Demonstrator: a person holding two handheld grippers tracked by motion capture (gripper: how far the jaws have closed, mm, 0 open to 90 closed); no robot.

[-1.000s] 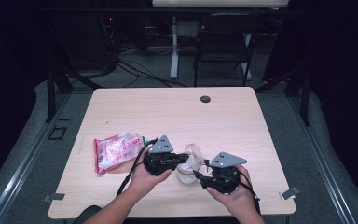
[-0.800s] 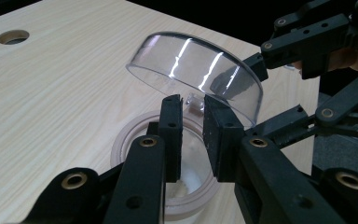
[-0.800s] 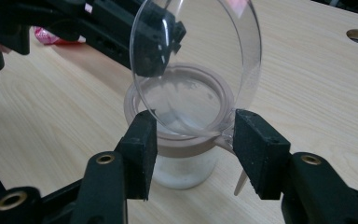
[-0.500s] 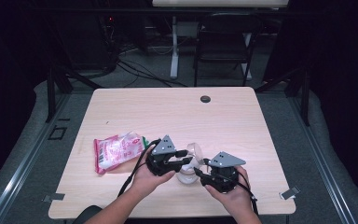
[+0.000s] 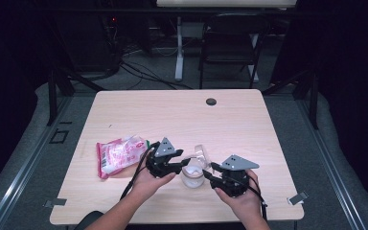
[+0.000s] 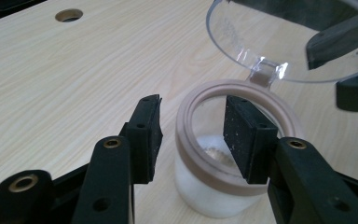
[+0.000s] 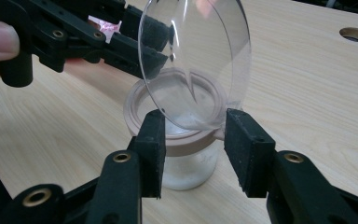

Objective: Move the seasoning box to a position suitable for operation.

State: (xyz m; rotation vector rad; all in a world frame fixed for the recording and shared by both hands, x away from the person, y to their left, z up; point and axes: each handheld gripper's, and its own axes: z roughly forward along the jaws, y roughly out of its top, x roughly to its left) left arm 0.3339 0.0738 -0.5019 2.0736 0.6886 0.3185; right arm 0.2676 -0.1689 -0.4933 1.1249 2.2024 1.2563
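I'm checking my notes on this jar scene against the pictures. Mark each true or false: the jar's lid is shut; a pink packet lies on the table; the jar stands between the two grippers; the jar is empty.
1. The jar's clear lid is shut. False: it stands open on its hinge.
2. A pink packet lies on the table. True.
3. The jar stands between the left gripper and the right gripper. True.
4. The jar is empty. False: something white lies inside.

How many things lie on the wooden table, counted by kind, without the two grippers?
Small clear glass jar with a beige rim and a hinged clear lid standing open: 1
Pink and white plastic snack bag: 1
Total: 2
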